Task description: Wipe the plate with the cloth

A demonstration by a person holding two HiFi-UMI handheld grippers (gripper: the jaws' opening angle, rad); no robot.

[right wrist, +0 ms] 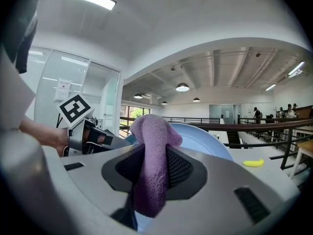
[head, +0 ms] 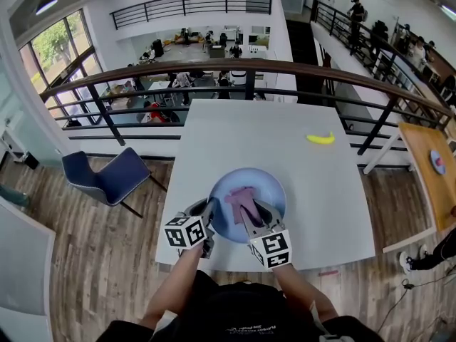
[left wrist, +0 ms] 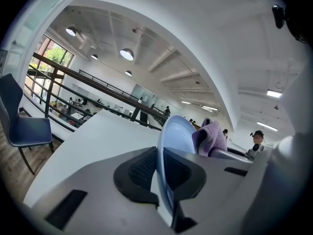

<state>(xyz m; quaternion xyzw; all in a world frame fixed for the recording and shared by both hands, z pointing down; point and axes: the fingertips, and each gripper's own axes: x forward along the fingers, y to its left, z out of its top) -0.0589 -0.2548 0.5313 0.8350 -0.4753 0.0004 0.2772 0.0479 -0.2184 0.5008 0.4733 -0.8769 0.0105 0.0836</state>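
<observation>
Two claws sit at the near edge of the table (head: 235, 134): left claw (head: 211, 211) clenched on the rim of the single blue plate (head: 274, 191), right claw (head: 246, 209) grasping one purple cloth (head: 239, 195) over it. Beyond lies bare table, with one banana (head: 320, 139) toward the right edge.

- Head view: from my head, steeply down over the table (head: 235, 134).
- My gripper views: close, level along own jaws; all share the plate (head: 274, 191).
</observation>
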